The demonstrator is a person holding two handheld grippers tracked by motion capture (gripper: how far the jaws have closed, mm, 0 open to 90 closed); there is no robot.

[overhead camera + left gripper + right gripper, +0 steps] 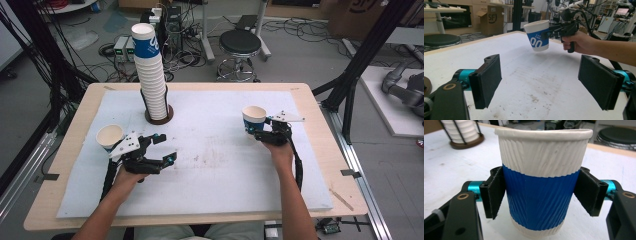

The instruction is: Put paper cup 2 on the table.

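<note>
**Cup held upright in the right gripper, above the table**

The right gripper pinches a paper cup across its blue band, one pad on each side, as the right gripper view shows; the cup stands upright between the jaws, mouth up, its long axis vertical and its base seeming clear of the table. In the left gripper view it hangs tilted slightly, with a shadow beneath it on the white mat.

The left gripper is spread wide with nothing between its pads, low over the mat. A second cup stands just behind and outside it, nearer to this hand than to the other.

The stack of cups in its wire holder lies ahead of the left gripper and well off to the far left of the right one. I would judge that the held cup goes straight down to the mat, so what matters is keeping its axis upright over bare table.

Writing: large white "00" on the blue band; "SF" on a cardboard box behind.
</note>
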